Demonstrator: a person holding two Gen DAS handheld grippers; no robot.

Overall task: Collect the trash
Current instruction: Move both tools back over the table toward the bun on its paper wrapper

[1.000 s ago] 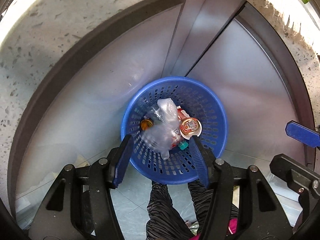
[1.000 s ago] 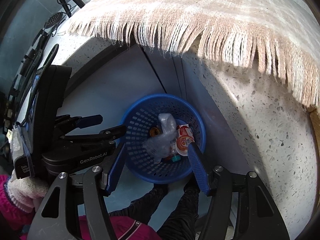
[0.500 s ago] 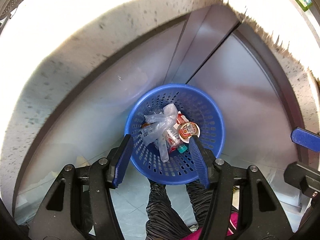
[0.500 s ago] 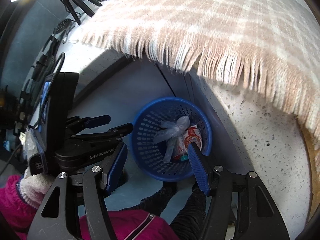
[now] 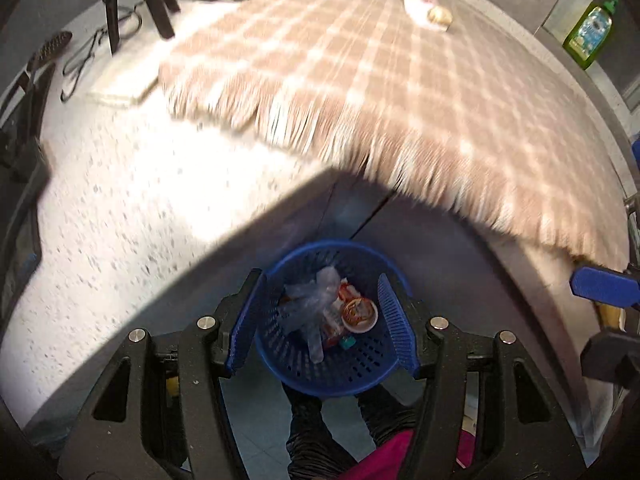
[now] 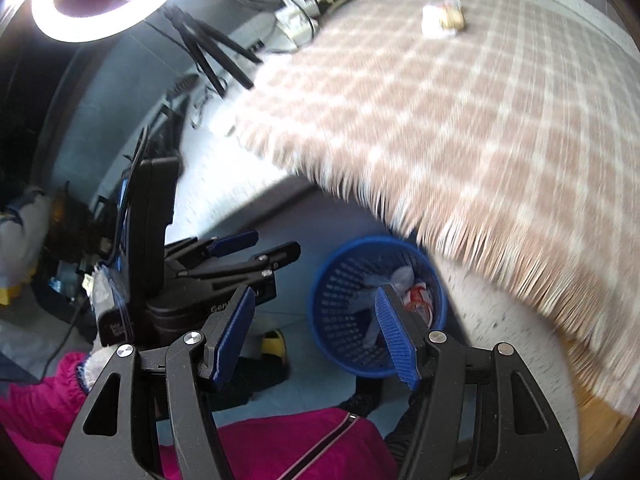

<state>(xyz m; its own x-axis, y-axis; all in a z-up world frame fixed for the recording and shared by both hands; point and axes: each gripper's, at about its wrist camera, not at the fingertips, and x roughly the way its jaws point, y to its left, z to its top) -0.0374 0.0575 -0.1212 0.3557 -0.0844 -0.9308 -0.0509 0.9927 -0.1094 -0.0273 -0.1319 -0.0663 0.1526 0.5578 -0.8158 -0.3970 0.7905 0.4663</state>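
Left gripper [image 5: 322, 322]: held above the floor, jaws spread wide with nothing between them; the blue basket is framed in the gap far below.
Right gripper [image 6: 316, 332]: jaws likewise parted and empty; the left gripper is seen to its left at a similar height.
Blue basket [image 5: 352, 372]: set on the floor below the bench edge; a crumpled clear plastic bag [image 5: 314, 308], a round foil-lidded cup [image 5: 359, 314] and a red-and-white wrapper are seen inside.
Bench [image 5: 120, 208]: speckled white stone, partly covered by a checked fringed cloth [image 5: 400, 92].
Remaining trash [image 5: 428, 16]: a small whitish wrapper with a pale lump is seen lying on the cloth near the bench's far edge.
Green bottle [image 5: 590, 36]: stood at the far right, off the cloth.
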